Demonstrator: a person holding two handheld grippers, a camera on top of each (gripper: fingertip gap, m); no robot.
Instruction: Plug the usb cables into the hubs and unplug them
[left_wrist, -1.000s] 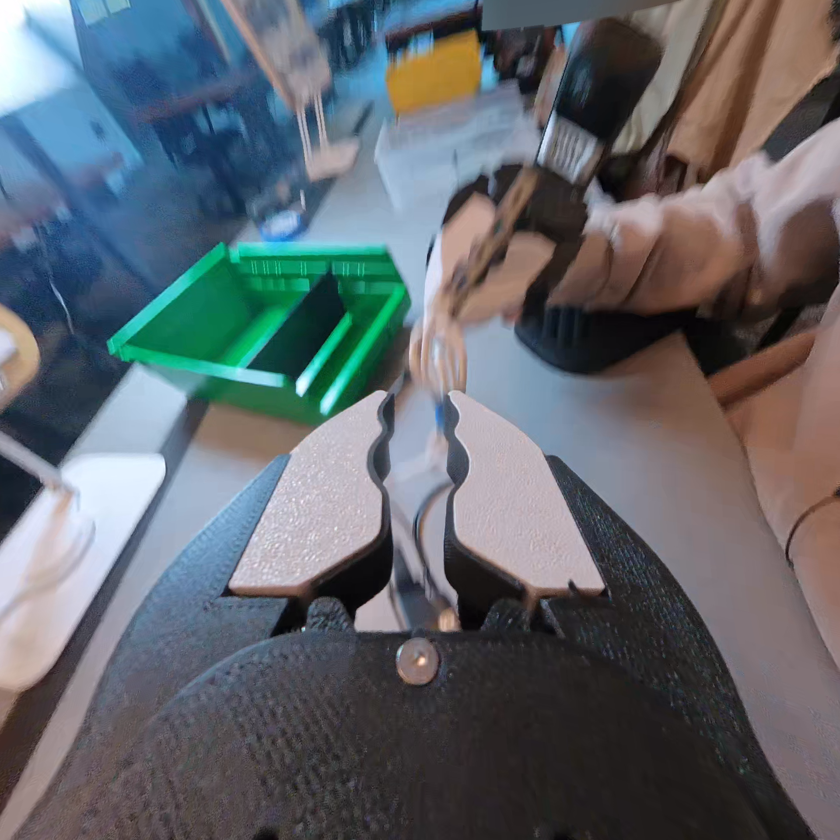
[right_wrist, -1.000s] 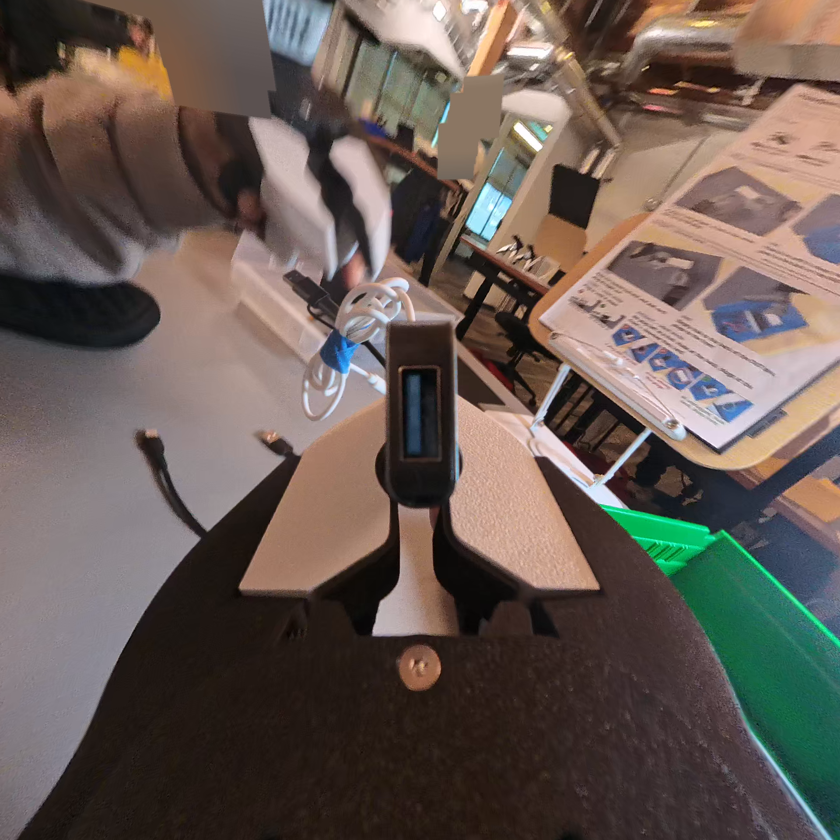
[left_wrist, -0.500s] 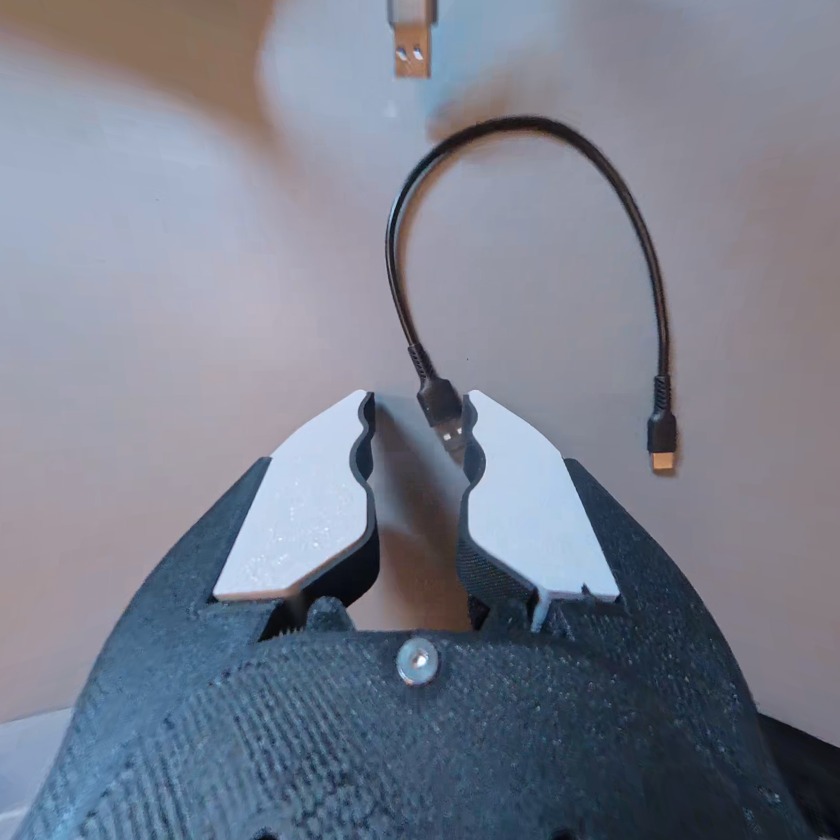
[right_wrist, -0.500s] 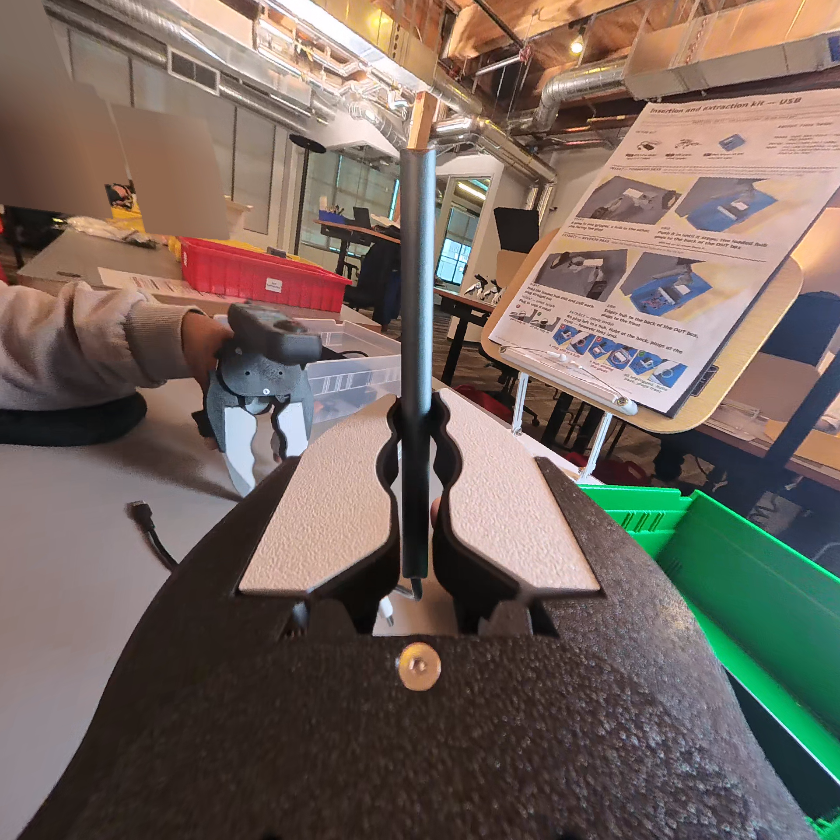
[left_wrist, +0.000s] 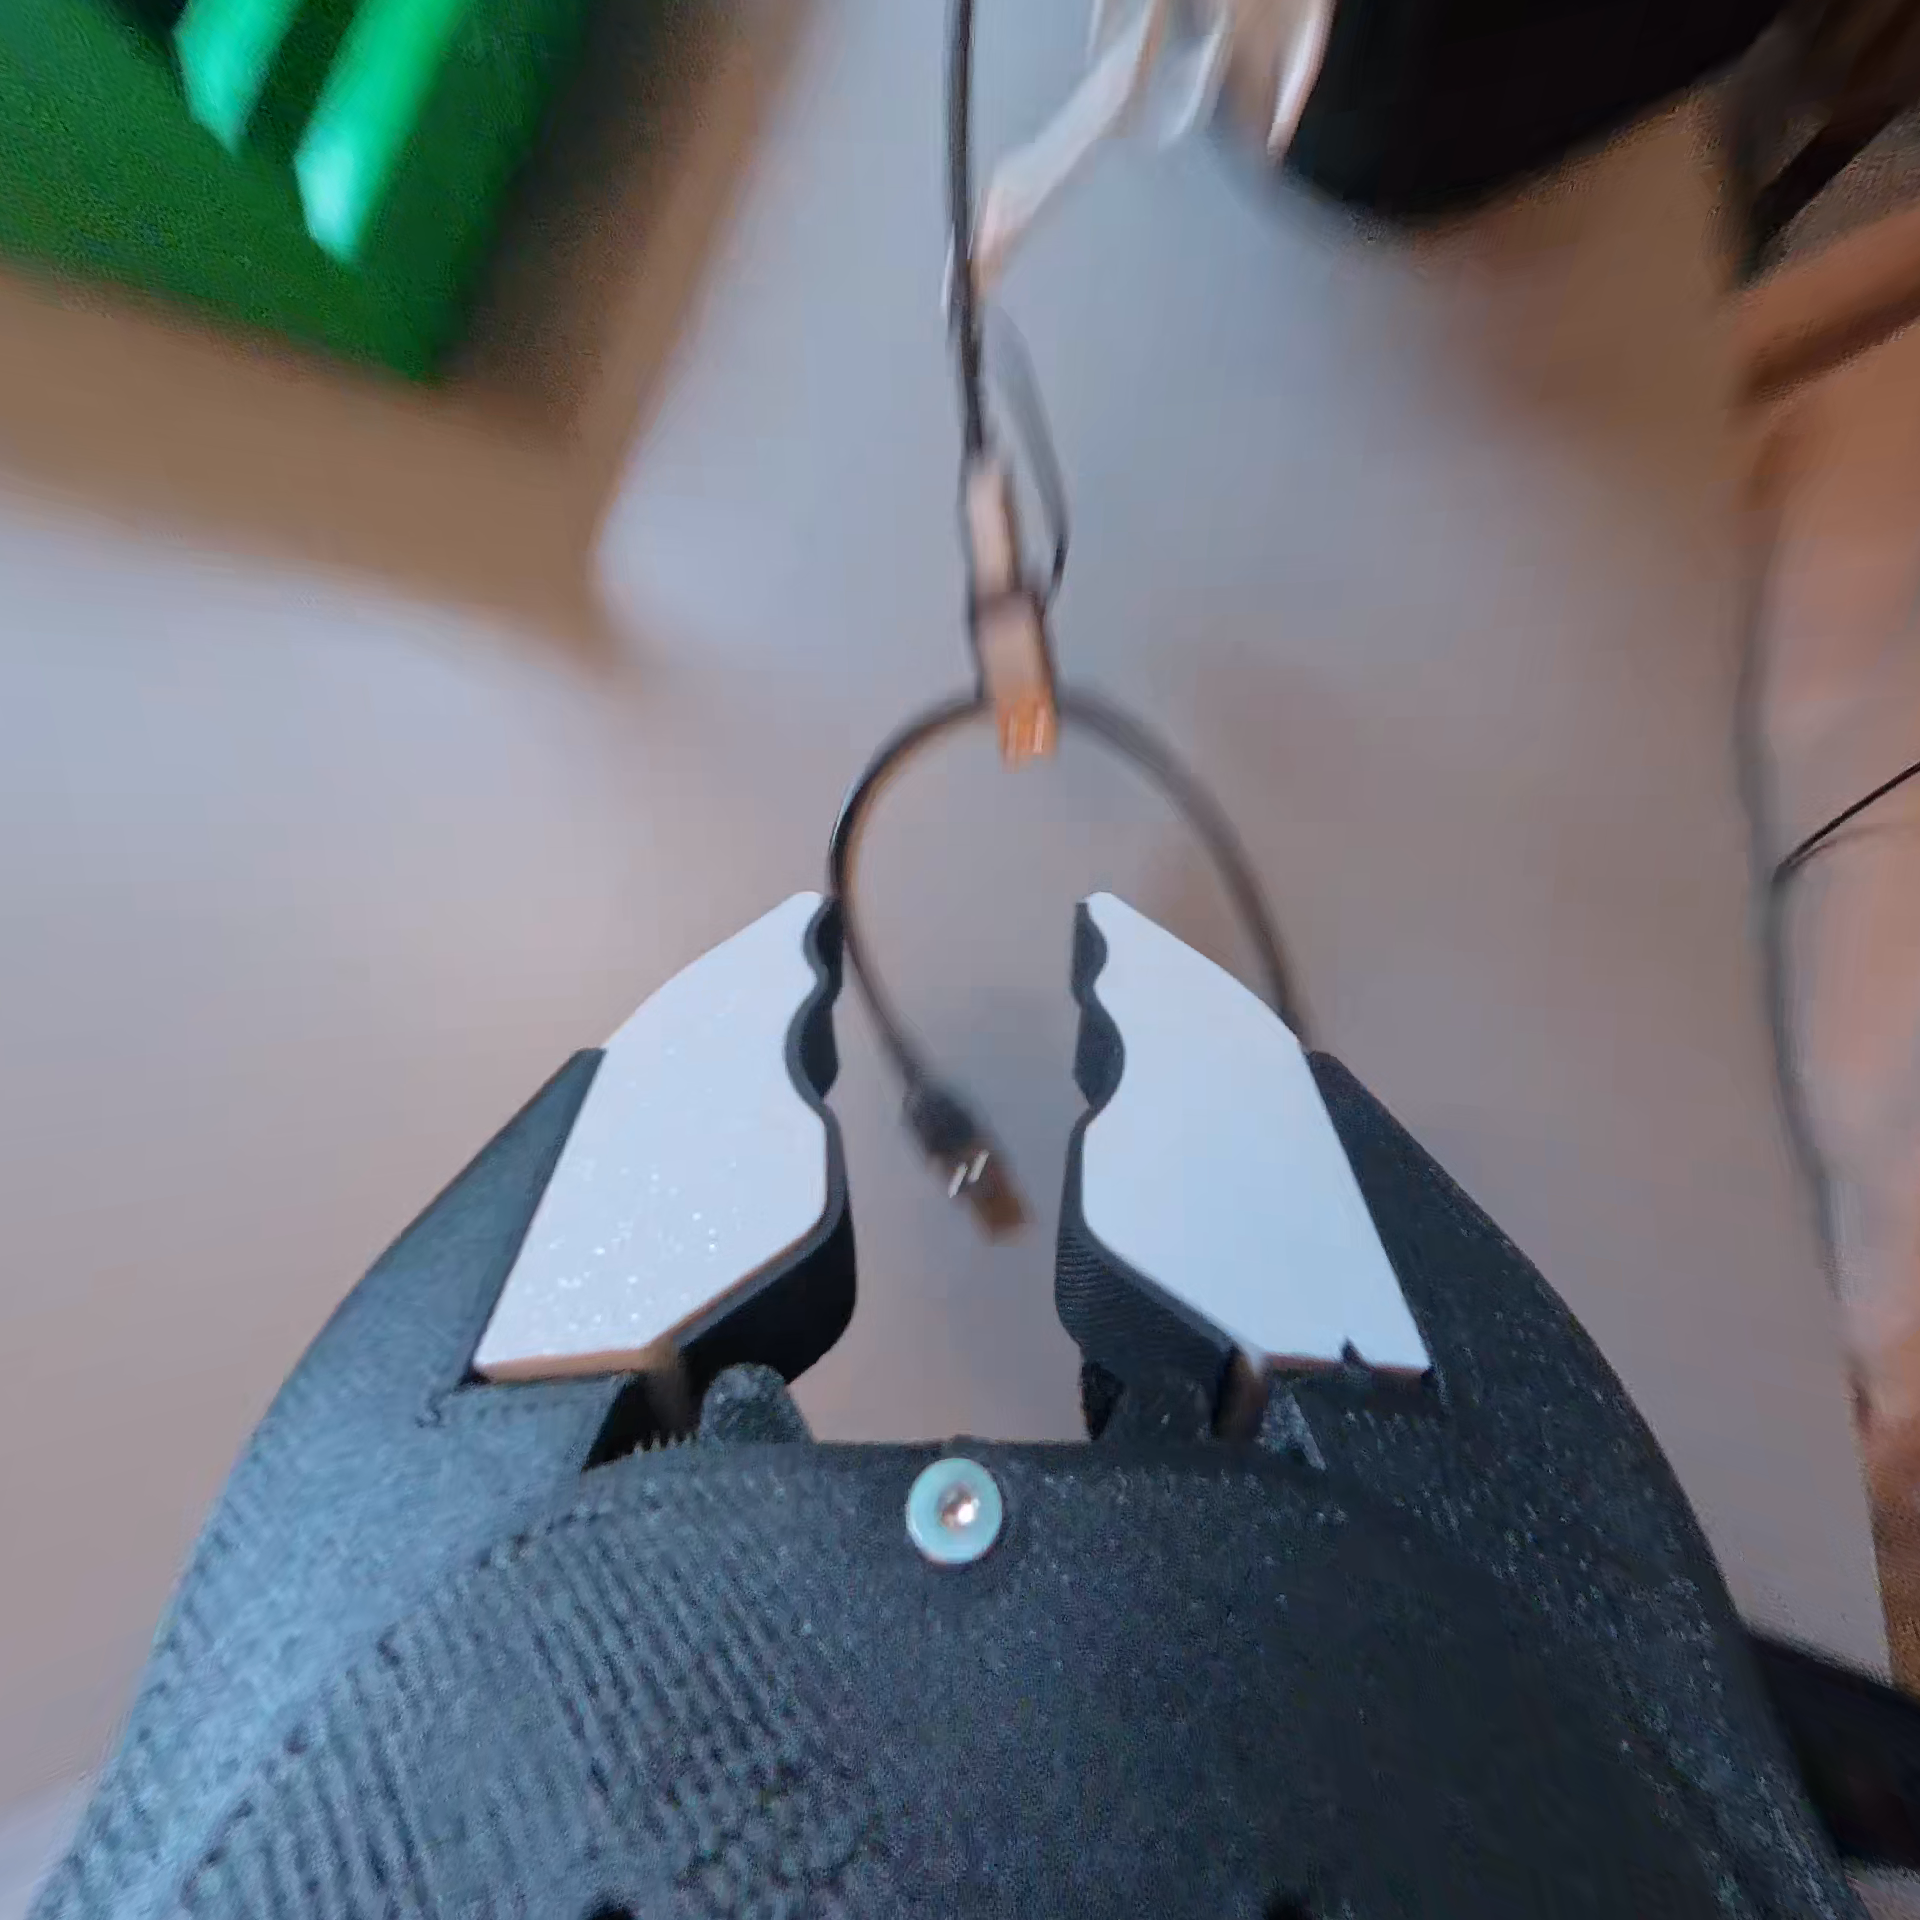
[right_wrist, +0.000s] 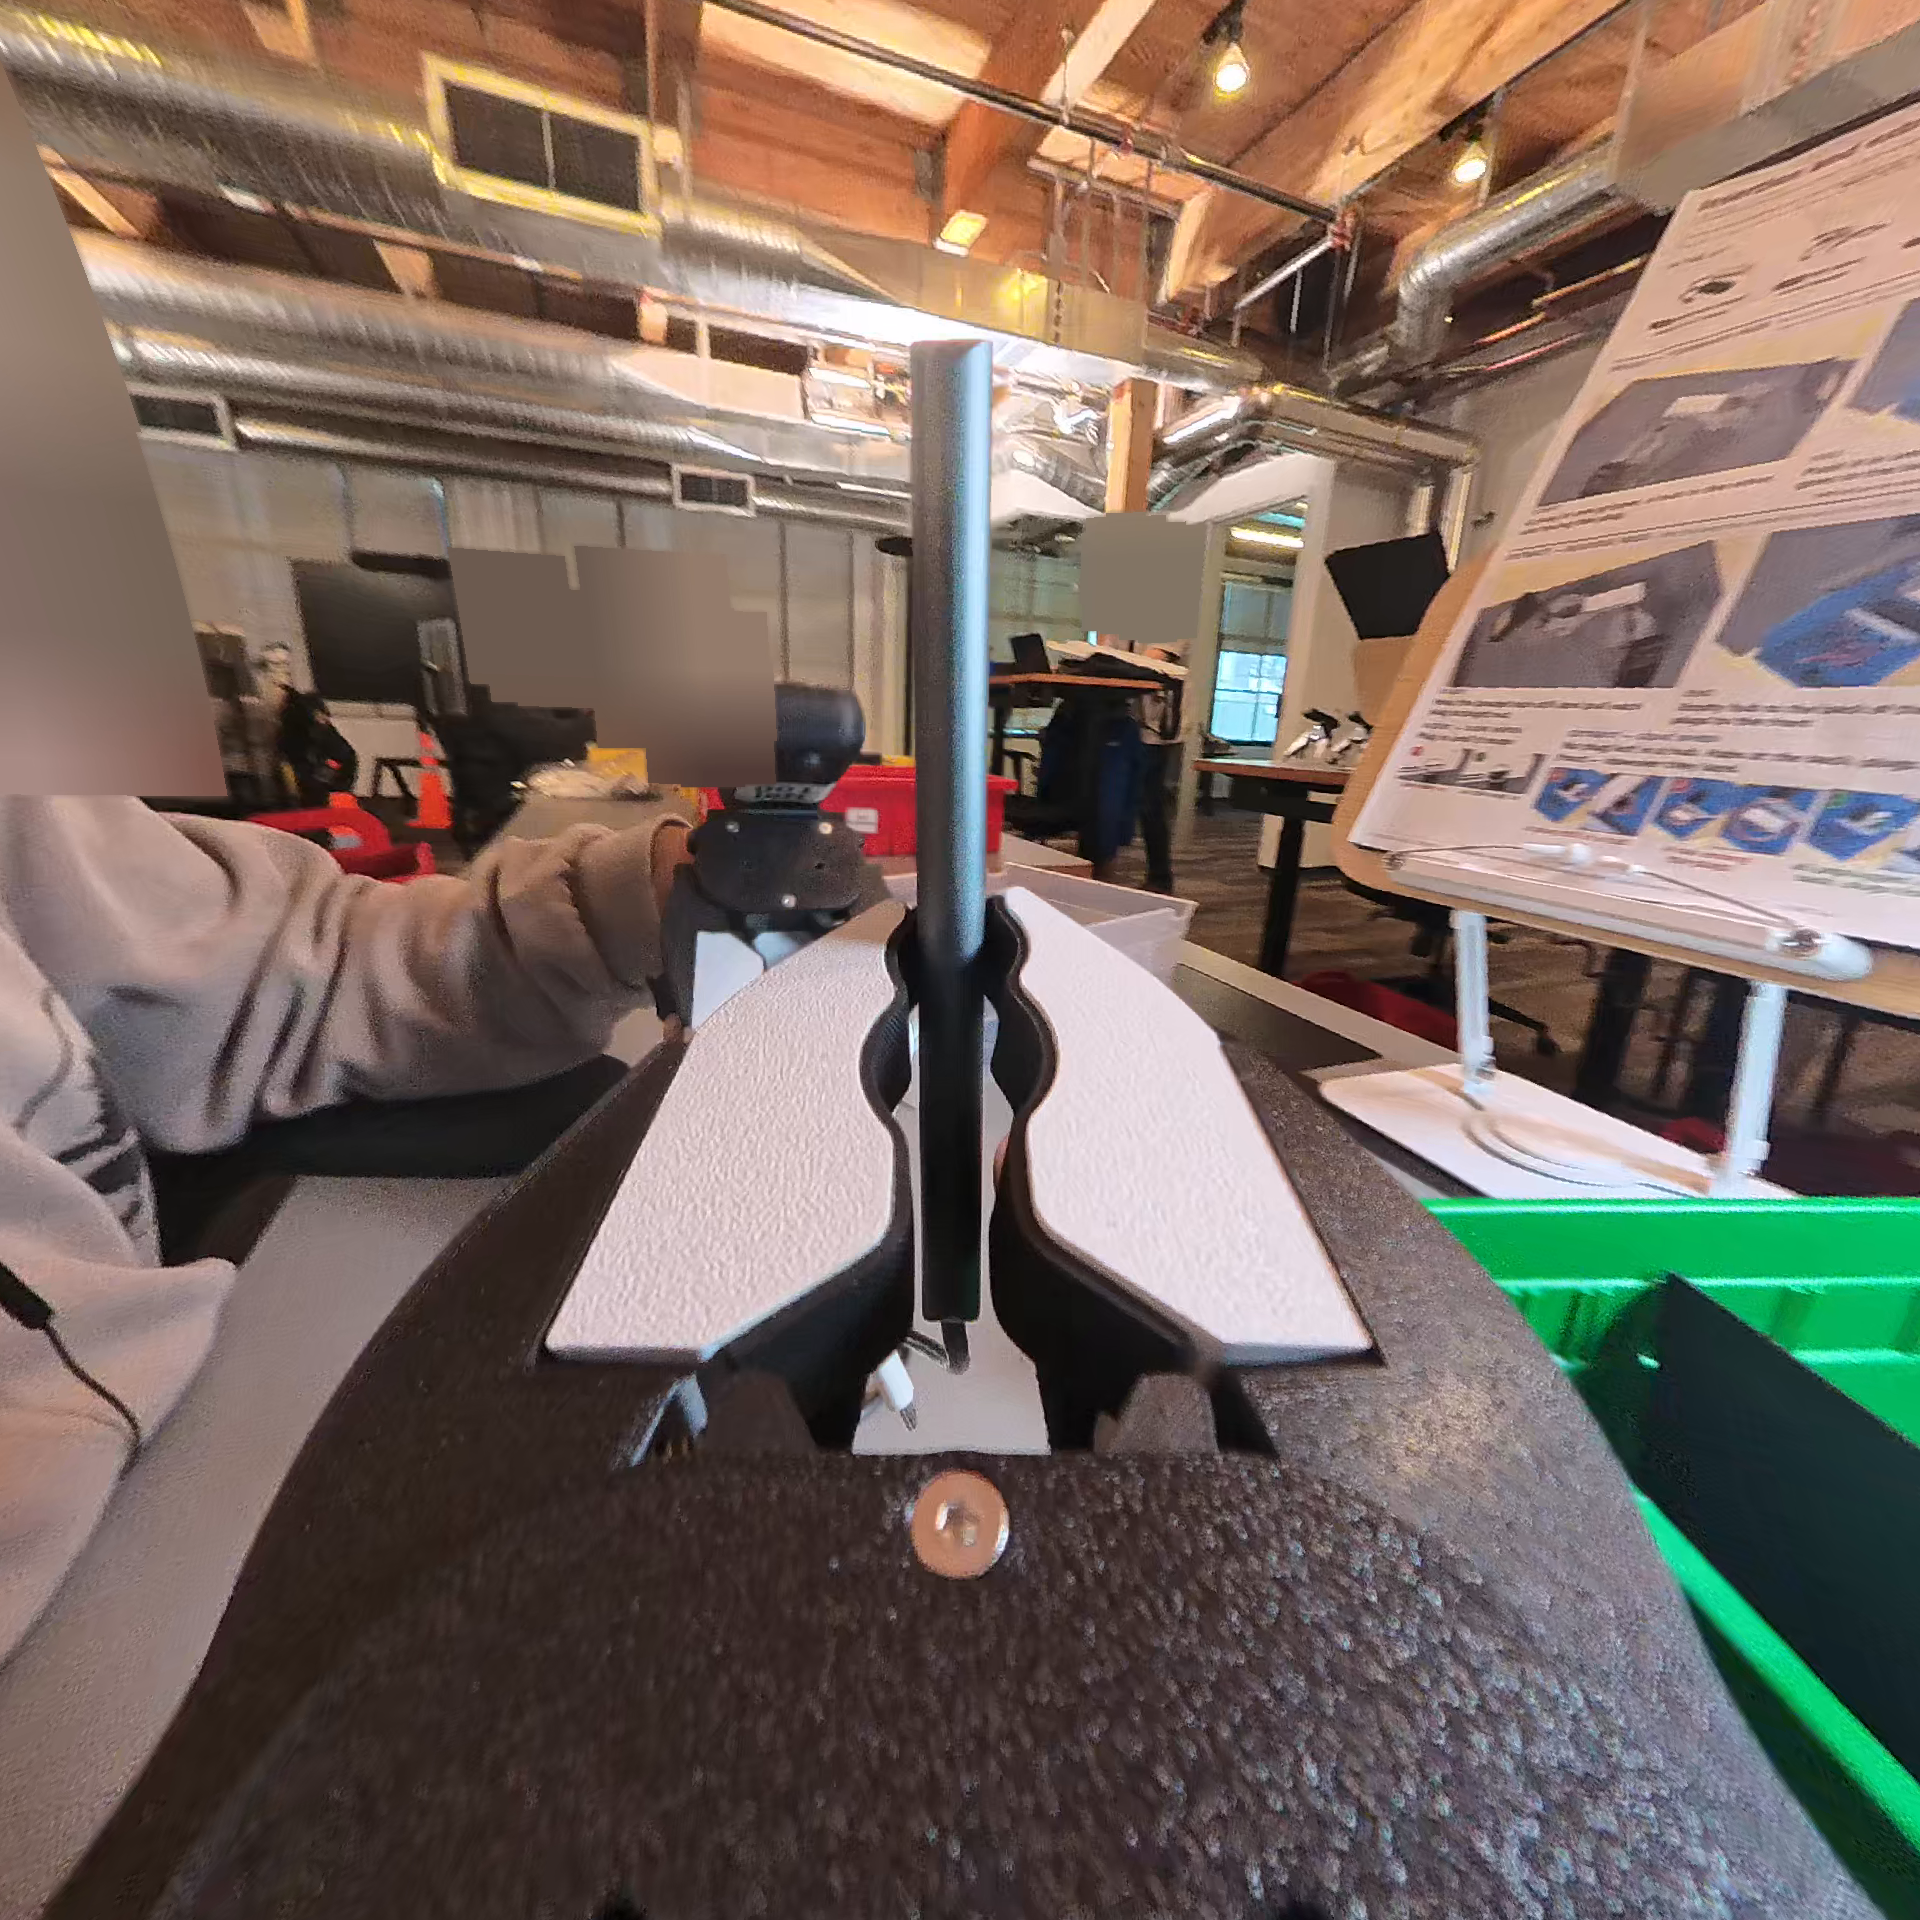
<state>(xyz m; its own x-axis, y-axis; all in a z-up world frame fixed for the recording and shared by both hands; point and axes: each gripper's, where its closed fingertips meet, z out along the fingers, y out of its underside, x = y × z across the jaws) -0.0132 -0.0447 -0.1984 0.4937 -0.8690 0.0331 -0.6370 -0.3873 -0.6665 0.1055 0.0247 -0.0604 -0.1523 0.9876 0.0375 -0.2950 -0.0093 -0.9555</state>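
Observation:
In the left wrist view my left gripper (left_wrist: 954, 914) is open above the grey table (left_wrist: 364, 935). A short black USB cable (left_wrist: 862, 831) loops on the table, and its plug (left_wrist: 961, 1164) lies loose between my fingers, touching neither. A second plug (left_wrist: 1018, 686) dangles from a thin lead just beyond the fingertips. In the right wrist view my right gripper (right_wrist: 951, 925) is shut on a slim dark grey hub (right_wrist: 948, 644), held upright edge-on. The left gripper (right_wrist: 774, 914) shows beyond it, pointing down.
A green bin (right_wrist: 1662, 1299) stands at my right gripper's right; it also shows blurred at top left of the left wrist view (left_wrist: 208, 156). A board of picture sheets on a white stand (right_wrist: 1683, 727) is behind it. A person's sleeve (right_wrist: 312, 966) crosses the left.
My left gripper has opened wider and moved forward, so the black cable's plug now lies deeper between the fingers. My right gripper has tilted upward, still holding the hub.

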